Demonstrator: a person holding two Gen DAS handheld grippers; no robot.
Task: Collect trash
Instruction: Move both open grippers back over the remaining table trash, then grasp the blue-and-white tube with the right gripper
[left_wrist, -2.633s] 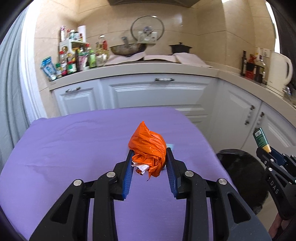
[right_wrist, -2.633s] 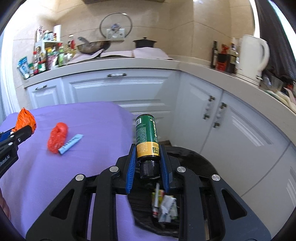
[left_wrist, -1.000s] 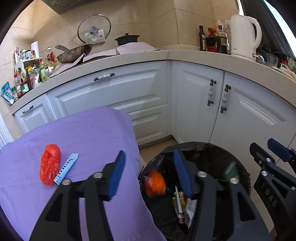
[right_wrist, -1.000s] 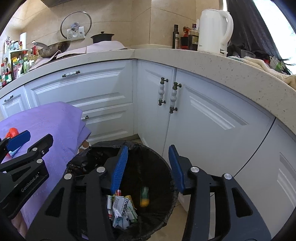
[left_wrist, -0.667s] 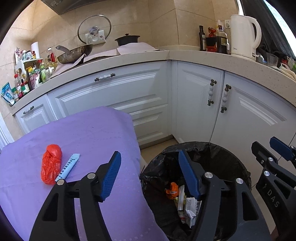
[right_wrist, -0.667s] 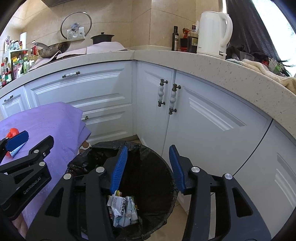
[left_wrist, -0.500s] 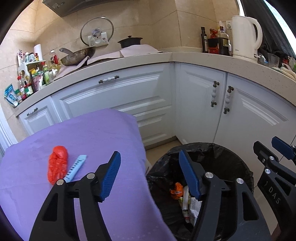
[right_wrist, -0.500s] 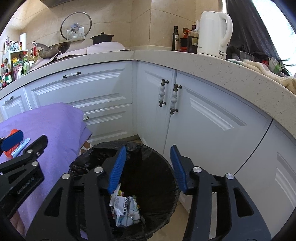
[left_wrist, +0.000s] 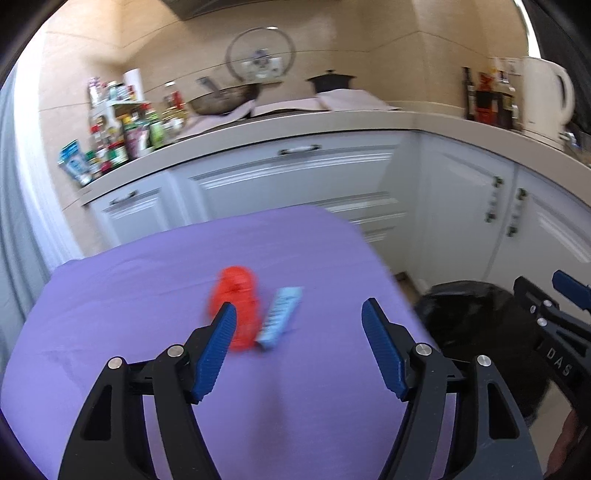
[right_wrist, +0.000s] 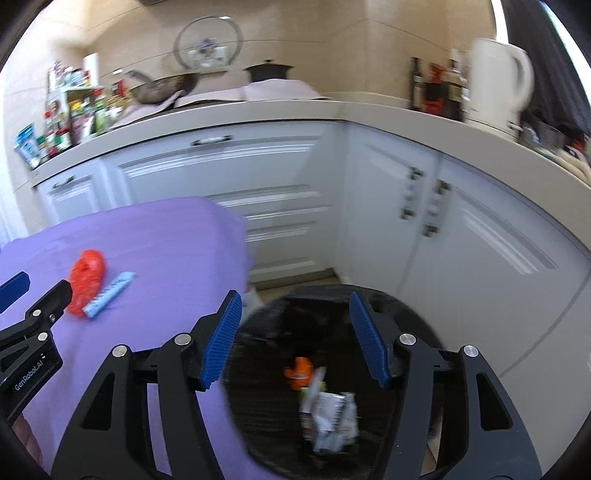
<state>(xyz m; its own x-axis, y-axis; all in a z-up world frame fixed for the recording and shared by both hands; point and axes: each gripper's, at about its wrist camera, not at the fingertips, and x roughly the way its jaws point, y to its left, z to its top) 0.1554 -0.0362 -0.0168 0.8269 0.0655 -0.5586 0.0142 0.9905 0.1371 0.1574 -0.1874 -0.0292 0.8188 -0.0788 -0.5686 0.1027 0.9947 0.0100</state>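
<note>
Left gripper (left_wrist: 297, 349) swung back; red bag (left_wrist: 236, 304) lies just ahead.

Beige tiled wall (left_wrist: 369, 55) behind L-shaped pale countertop (left_wrist: 332, 123). White cabinet doors (right_wrist: 221, 173) below countertop, dark handles. Wok (left_wrist: 225, 98), black pot (left_wrist: 330, 81) at countertop back; glass lid (left_wrist: 260, 51) hung above. Bottle clutter (left_wrist: 122, 136) at countertop left end, white kettle (left_wrist: 546, 99) right. Daylight from right.

White kettle (left_wrist: 546, 96) (on the counter (left_wrist: 369, 123)) beside dark bottles (left_wrist: 487, 99).
</note>
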